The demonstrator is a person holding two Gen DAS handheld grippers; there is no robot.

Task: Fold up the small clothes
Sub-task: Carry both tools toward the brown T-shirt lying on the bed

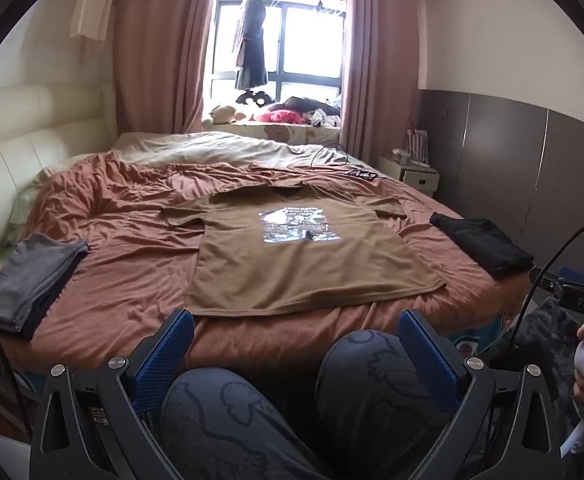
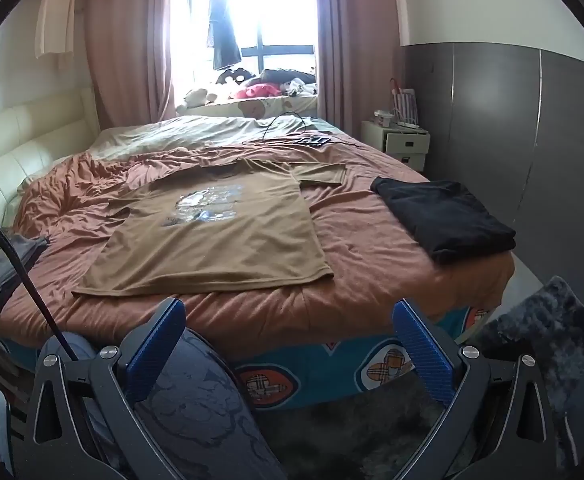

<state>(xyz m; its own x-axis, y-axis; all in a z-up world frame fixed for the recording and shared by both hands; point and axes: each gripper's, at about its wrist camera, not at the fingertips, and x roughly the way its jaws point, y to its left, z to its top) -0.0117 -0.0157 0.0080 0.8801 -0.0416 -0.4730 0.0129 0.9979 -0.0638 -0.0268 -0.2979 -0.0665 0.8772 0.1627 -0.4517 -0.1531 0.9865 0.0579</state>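
Home bedroom — a wide bed (image 1: 132,240) with padded headboard (image 1: 32,128), pink curtains (image 1: 152,60) framing a window (image 1: 292,40), a nightstand (image 2: 404,142), and wardrobe doors (image 2: 492,120).

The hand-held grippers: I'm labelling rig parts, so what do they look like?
Each hand-held gripper, left and right, has a black angular frame with silver round bolts and two blue textured finger pads. Black cables run from them. The right one's body, seen from the left wrist view, bears white letters "DAS".
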